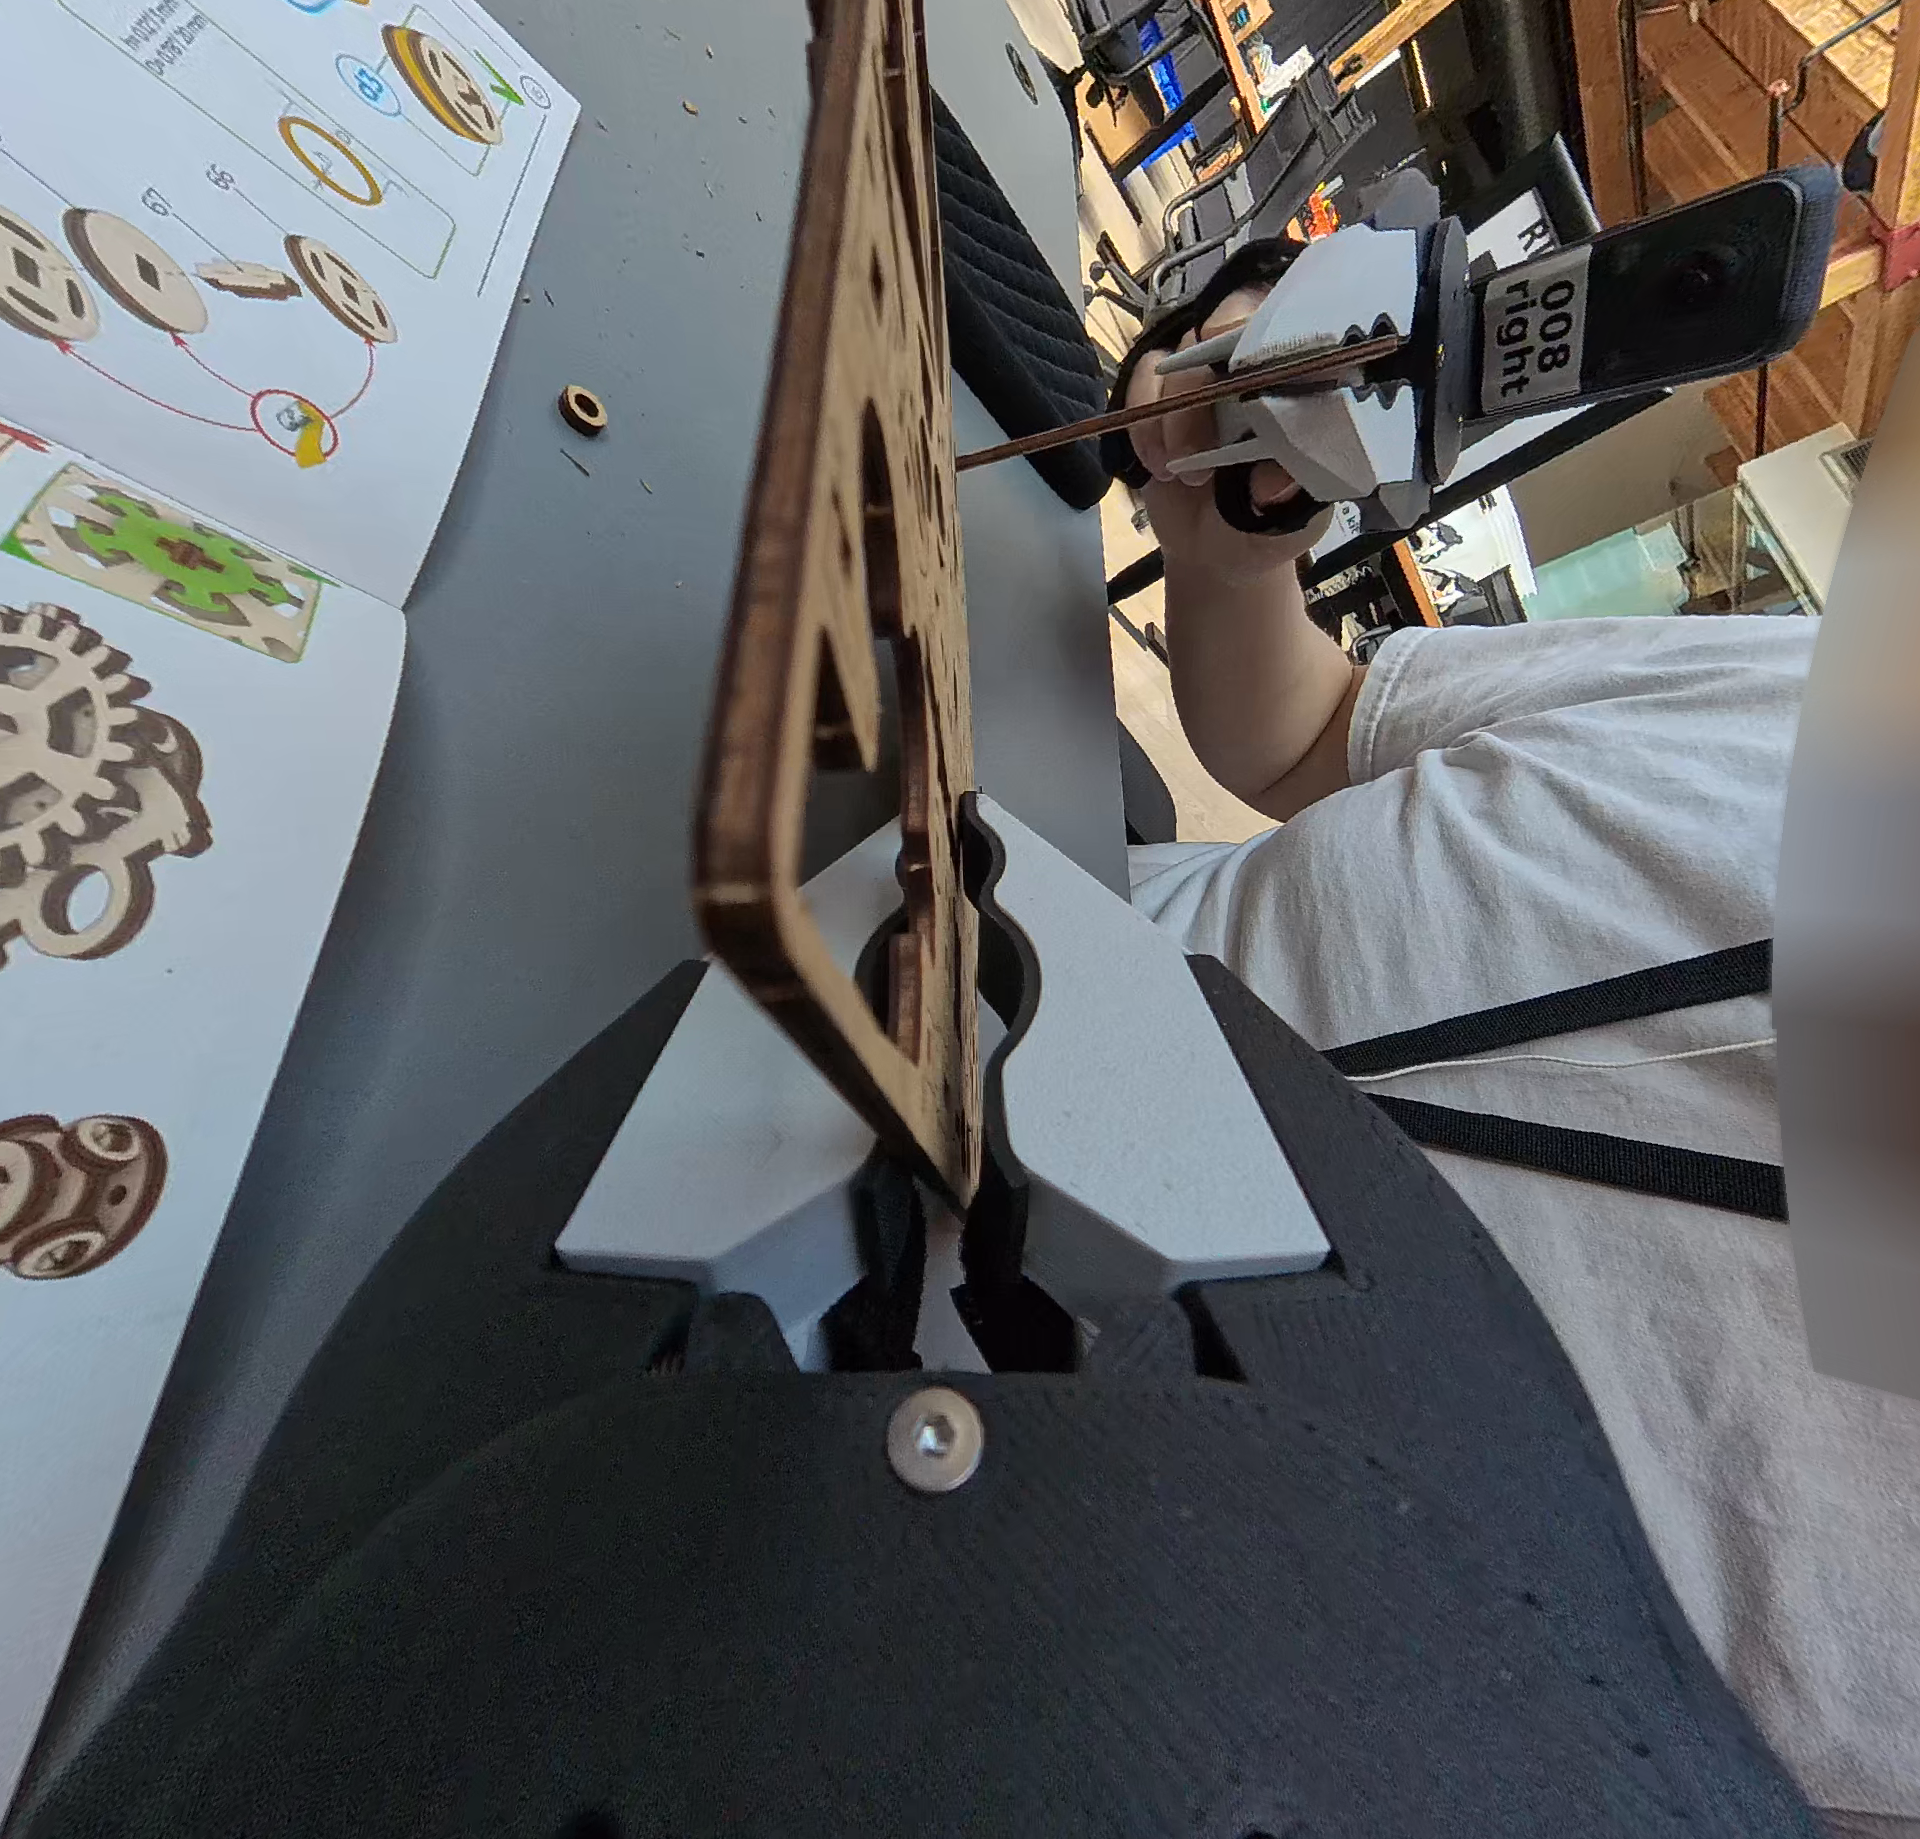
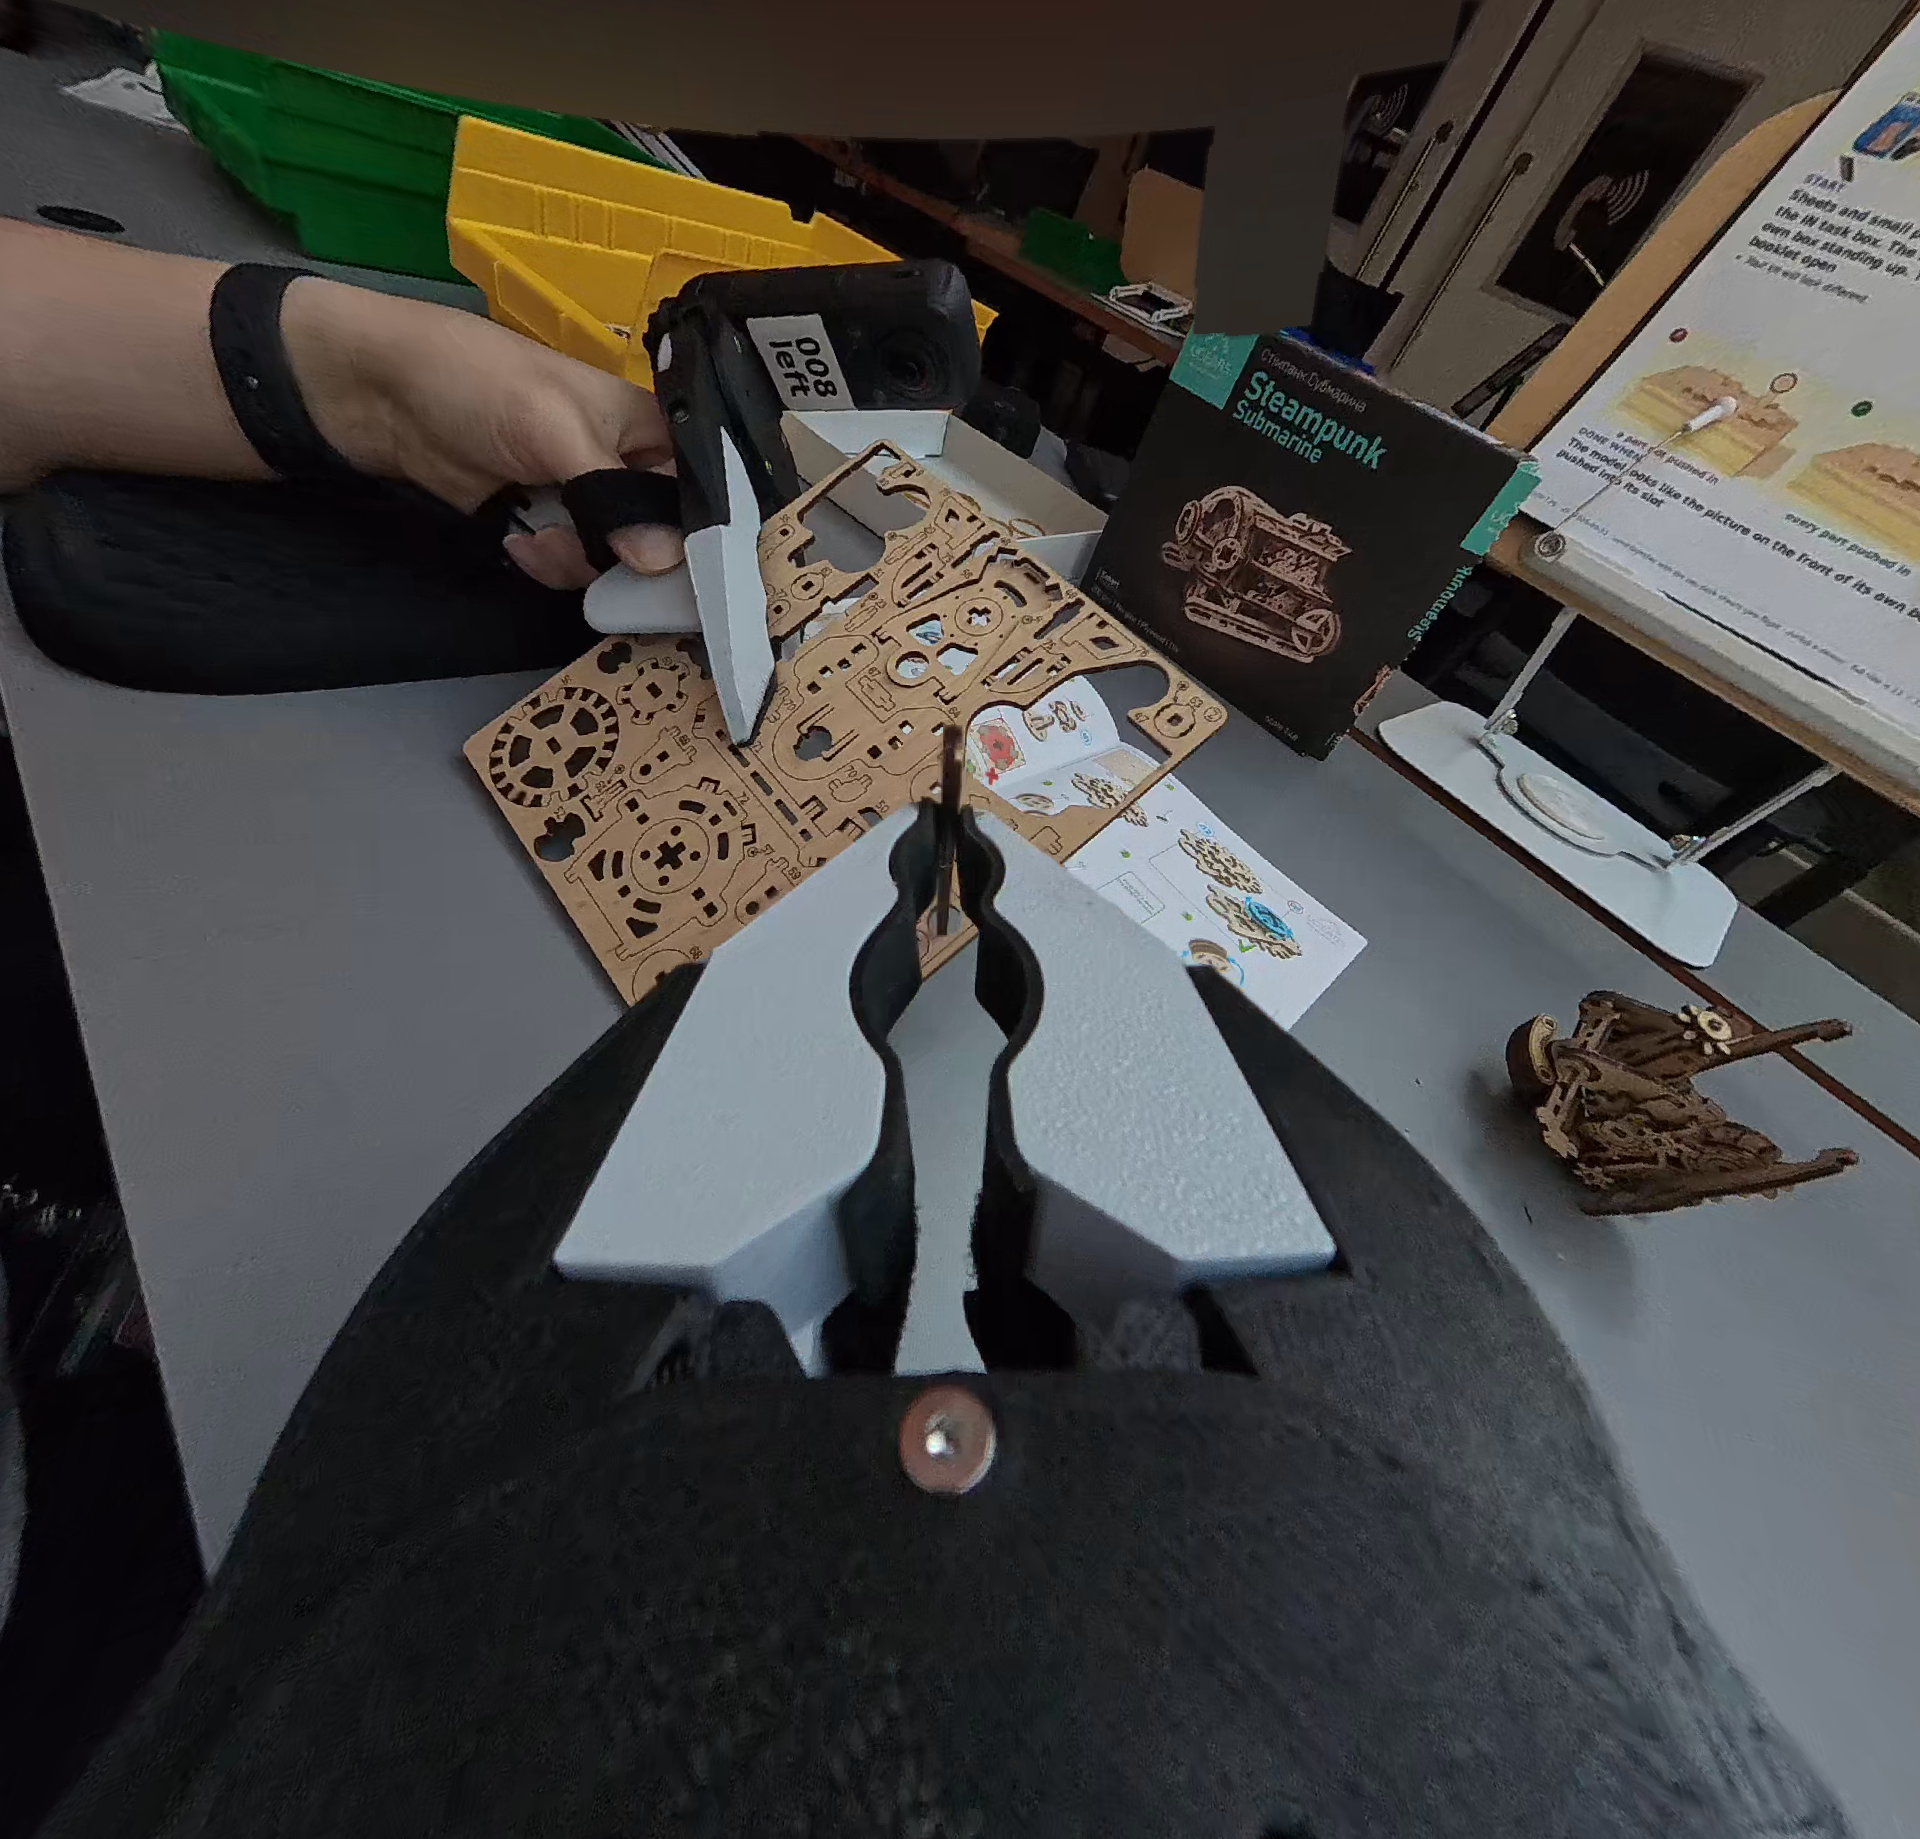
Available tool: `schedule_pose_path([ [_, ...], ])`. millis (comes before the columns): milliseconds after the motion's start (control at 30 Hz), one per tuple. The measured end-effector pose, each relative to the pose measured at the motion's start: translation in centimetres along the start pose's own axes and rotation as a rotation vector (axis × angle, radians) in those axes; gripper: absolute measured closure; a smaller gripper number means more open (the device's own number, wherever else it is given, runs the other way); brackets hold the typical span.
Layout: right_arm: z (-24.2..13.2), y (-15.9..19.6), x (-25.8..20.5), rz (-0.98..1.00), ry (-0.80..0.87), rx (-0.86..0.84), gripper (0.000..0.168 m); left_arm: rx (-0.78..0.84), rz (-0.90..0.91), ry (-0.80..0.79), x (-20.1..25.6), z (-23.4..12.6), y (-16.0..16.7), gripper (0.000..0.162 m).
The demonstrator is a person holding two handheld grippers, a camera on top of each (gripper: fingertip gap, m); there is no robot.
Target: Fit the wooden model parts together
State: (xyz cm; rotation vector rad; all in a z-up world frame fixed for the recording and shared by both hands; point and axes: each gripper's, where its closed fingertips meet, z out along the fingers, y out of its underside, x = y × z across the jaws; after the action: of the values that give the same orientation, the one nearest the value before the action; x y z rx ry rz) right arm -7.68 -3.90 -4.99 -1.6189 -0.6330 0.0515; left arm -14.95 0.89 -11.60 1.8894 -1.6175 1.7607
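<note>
The left gripper pinches a flat, laser-cut plywood sheet; the right gripper clamps a thin dark wooden stick above the smooth grey table.

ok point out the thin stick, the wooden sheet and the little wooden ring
thin stick (image 1: 1153, 413), left wrist view, on the bare shaft ahead of the right gripper (image 1: 1226, 397)
wooden sheet (image 2: 665, 854), right wrist view, on the flat face near the round cutout
little wooden ring (image 1: 582, 409), left wrist view, on its rim
</note>
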Motion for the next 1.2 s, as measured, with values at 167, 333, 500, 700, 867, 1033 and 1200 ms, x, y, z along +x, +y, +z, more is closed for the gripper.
schedule_pose_path([
  [167, -0.7, -1.7, -0.4, -0.002, -0.020, 0.054, 0.167, 0.001, -0.010, 0.003, -0.1, 0.0, 0.0, 0.161],
  [333, 0.2, -0.4, -1.1, 0.007, -0.048, 0.007, 0.167, 0.000, -0.009, 0.005, 0.0, 0.0, 0.0, 0.161],
  [500, 1.3, 1.6, -1.6, -0.052, -0.059, -0.115, 0.167, -0.006, 0.004, 0.016, 0.3, 0.1, 0.1, 0.162],
  [700, 2.2, 2.1, -1.4, -0.030, -0.030, -0.120, 0.167, 0.006, 0.042, -0.005, 0.4, -0.1, -0.2, 0.162],
  [867, 1.9, 2.9, -1.1, 0.259, -0.069, 0.012, 0.166, -0.009, 0.036, -0.002, 0.3, 0.1, 0.0, 0.160],
  [1033, 2.4, 2.1, -1.5, 0.064, -0.059, -0.035, 0.167, -0.024, 0.056, -0.005, 0.4, 0.1, 0.2, 0.161],
  [1200, 2.8, 2.3, 0.2, 0.151, -0.094, -0.094, 0.166, -0.022, 0.084, -0.014, 0.3, 0.0, 0.1, 0.161],
])
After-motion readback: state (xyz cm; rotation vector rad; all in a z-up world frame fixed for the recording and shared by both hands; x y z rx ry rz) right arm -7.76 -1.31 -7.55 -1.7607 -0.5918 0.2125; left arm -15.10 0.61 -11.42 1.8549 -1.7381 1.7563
